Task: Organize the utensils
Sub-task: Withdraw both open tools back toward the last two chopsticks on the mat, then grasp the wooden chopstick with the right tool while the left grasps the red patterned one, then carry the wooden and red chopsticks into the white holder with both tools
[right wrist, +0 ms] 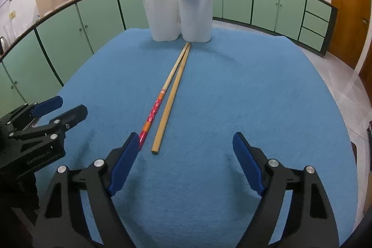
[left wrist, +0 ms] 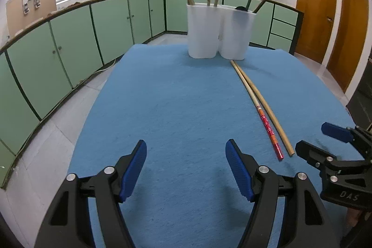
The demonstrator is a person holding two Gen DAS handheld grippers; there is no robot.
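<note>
Two chopsticks lie side by side on the blue cloth: one with a red patterned end and a plain bamboo one. Their tips point at a white two-part utensil holder that holds several chopsticks and dark utensils. My left gripper is open and empty, left of the chopsticks. My right gripper is open and empty, with its left finger next to the red chopstick's near end. Each gripper shows in the other's view: the right and the left.
The blue cloth covers a table with floor beyond its left and far edges. Green cabinets run along the walls with a sink and cookware on the counter. Wooden doors stand at the right.
</note>
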